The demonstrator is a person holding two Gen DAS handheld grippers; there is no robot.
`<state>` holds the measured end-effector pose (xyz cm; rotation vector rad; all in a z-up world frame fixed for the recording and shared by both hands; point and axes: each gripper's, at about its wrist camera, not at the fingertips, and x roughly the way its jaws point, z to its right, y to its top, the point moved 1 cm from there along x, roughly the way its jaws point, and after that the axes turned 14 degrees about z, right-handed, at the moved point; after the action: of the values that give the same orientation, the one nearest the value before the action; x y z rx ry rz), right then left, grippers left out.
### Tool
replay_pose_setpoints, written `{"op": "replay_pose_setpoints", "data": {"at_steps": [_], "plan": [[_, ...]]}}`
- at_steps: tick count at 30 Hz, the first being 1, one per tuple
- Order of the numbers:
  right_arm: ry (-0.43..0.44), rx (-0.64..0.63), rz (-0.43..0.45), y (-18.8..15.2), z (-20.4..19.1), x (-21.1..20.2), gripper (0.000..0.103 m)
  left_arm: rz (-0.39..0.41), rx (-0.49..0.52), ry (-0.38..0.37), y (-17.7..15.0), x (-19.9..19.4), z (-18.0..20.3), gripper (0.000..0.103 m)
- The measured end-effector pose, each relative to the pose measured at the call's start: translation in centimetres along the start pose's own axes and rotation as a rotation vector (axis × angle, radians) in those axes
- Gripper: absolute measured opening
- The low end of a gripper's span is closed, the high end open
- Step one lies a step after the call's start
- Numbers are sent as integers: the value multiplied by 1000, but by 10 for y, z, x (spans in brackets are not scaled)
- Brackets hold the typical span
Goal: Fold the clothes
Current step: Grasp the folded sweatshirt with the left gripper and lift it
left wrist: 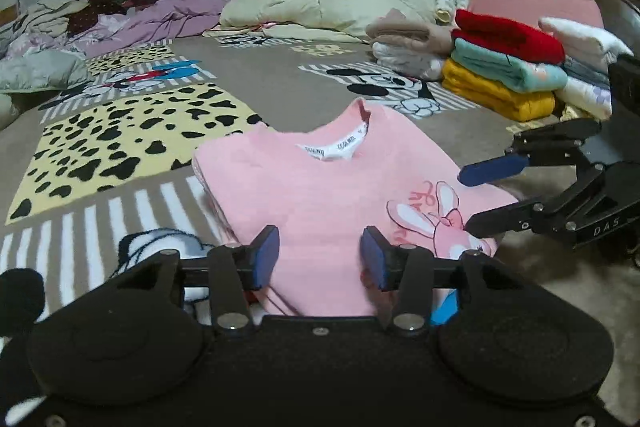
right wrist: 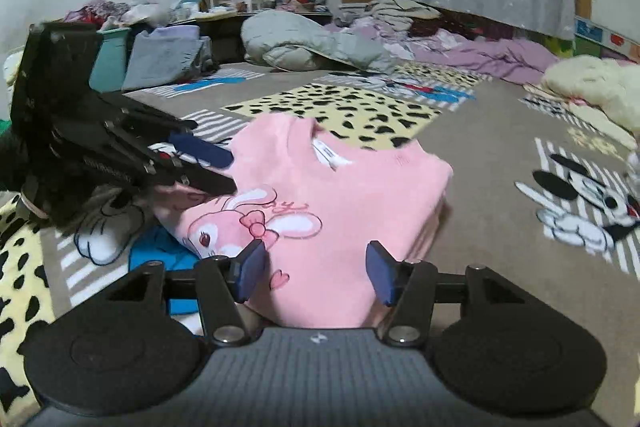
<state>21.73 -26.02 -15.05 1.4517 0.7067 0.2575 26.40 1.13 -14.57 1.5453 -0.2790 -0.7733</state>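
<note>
a cartoon-print blanket is spread over the bed. at its middle a pink top with a rabbit print is laid folded, collar label up. the left gripper is held over the top's near edge, its blue pads apart and nothing pinched between them. the right gripper is seen at the top's right edge, jaws parted, nothing clamped. further right, a stack of folded clothes is piled.

A folded shirt lies on the blanket, clothes stack behind.
</note>
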Motion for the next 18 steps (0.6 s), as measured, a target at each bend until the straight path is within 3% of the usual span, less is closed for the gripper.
{"op": "replay_pose_setpoints", "data": {"at_steps": [4,7,10,13,16,18], "plan": [[-23,30,45,3,3,-12,58,71,-77,37,9,-24,-7,52],[-70,223,111,9,23,-17,69,74,-243,103,7,-33,-28,52],[-115,442,110,3,50,-12,69,43,-440,155,-3,-35,-49,52],[-119,599,75,-7,67,-3,71,32,-566,138,-8,-33,-55,52],[-149,626,40,-13,70,7,77,-8,-679,156,-17,-19,-58,52],[-160,649,24,-18,72,12,77,-3,-663,173,-15,-14,-54,52]]}}
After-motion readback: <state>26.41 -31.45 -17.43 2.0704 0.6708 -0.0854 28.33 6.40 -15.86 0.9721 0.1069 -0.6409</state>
